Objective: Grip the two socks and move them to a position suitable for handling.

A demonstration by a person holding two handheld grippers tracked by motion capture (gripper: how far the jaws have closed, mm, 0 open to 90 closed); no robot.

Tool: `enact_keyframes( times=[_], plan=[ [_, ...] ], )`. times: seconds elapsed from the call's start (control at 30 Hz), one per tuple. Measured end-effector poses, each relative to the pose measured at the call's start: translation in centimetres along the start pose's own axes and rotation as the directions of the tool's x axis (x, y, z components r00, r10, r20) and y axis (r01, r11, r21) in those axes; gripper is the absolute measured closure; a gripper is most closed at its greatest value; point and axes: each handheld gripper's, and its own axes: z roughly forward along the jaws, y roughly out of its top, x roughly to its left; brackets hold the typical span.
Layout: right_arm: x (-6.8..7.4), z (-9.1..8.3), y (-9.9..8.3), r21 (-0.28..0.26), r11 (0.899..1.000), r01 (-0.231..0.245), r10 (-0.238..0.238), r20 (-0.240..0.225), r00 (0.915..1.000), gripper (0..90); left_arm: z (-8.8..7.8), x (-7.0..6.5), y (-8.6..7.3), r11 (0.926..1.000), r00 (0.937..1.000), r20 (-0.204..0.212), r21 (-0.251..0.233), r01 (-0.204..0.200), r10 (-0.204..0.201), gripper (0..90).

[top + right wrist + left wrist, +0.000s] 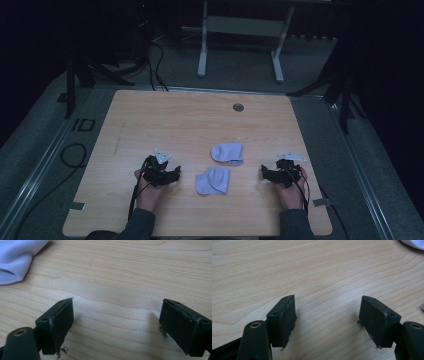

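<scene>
- High view: two small pale lavender fabric socks, the far sock (228, 153) and the near sock (213, 180), lie just apart mid-way on the light wooden bench (165, 120).
- Left claw (167, 175) sits left of them, right claw (267, 173) right, both low over the wood.
- Left gripper view: left claw (328, 320) is spread wide, gripping nothing.
- Right gripper view: right claw (116, 323) gapes wide too, bare, with sock cloth (17, 257) at top left.

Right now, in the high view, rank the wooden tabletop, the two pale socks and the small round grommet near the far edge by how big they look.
1. Wooden tabletop, by far the largest.
2. The two pale socks, far sock and near sock: they look about alike, so I won't rank them.
3. Round grommet, the smallest.
</scene>
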Motion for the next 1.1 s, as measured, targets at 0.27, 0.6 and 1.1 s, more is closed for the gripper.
enact_keyframes(
  times=[0.27, 0.6, 1.1],
  plan=[
    [0.0, 0.0, 0.0, 0.000, 1.000, 0.001, -0.001, 0.000, 1.0000, 12.3, 0.0, 0.0, 0.0, 1.0000, 1.0000, -0.001, 0.001, 0.000, 0.000, 30.1],
    [0.4, -0.5, 0.0, 0.012, 1.000, 0.007, -0.007, -0.005, 1.0000, 24.1, 0.0, -0.1, 0.1, 1.0000, 1.0000, 0.000, 0.004, 0.000, 0.000, 30.1],
    [0.5, -1.2, 0.2, 0.037, 0.998, 0.044, -0.043, -0.029, 0.9986, 43.7, 0.0, -0.1, 0.1, 1.0000, 1.0000, 0.002, 0.003, 0.000, 0.000, 30.0]
  ],
)
